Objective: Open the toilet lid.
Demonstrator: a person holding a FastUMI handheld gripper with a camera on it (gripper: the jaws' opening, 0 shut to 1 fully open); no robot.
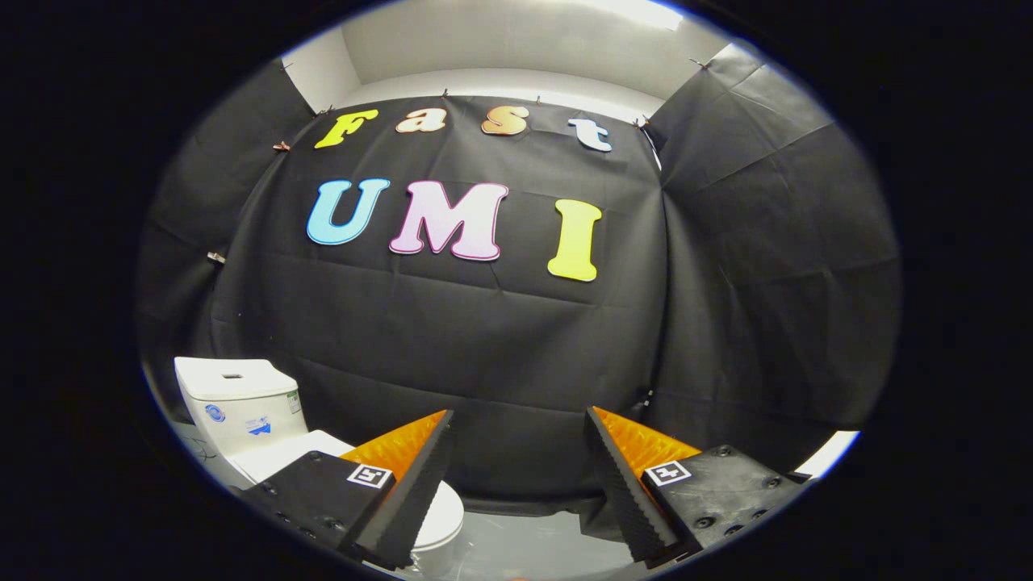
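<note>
Beyond the left finger, white toilet (266,436) with lid (440,516) down, tank stickers unreadable, gripper (519,436) spread apart, holding nothing

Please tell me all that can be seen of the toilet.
The toilet is white and glossy, like ceramic. Its boxy tank has a button slot on top and small stickers on its front. The lid lies closed and flat. It stands against the black cloth, partly behind the left finger of the open gripper. Nothing touches it.
</note>
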